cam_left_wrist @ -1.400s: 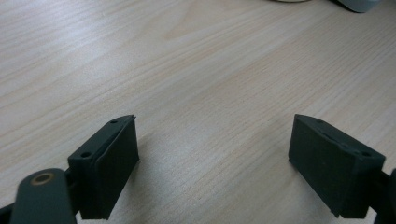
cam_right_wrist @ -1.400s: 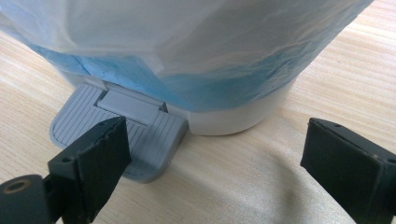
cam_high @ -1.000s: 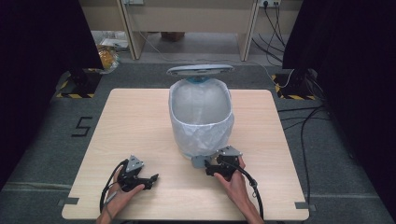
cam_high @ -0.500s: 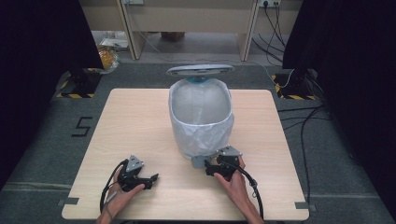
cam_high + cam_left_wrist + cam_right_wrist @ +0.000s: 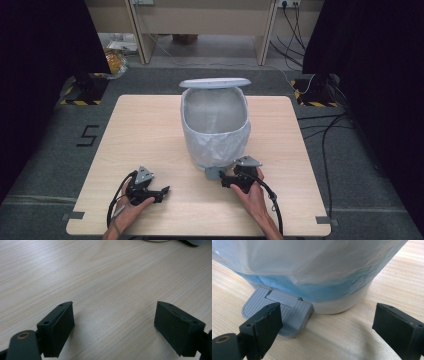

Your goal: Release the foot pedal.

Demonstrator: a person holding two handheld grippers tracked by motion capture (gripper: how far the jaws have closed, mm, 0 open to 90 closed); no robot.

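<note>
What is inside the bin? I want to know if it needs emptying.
The bin stands open, lid raised. Inside, the high view shows a white bag lining it, folded over the rim, and no rubbish on the visible walls. The very bottom is hidden by the near rim.

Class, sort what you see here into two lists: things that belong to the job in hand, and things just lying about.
Belongs to the job:
bin, lid up
liner
pedal
right gripper, open, one jaw over the pedal
left gripper, open, over bare table

Lying about:
yellow bag on the floor
cables by the far wall
</note>
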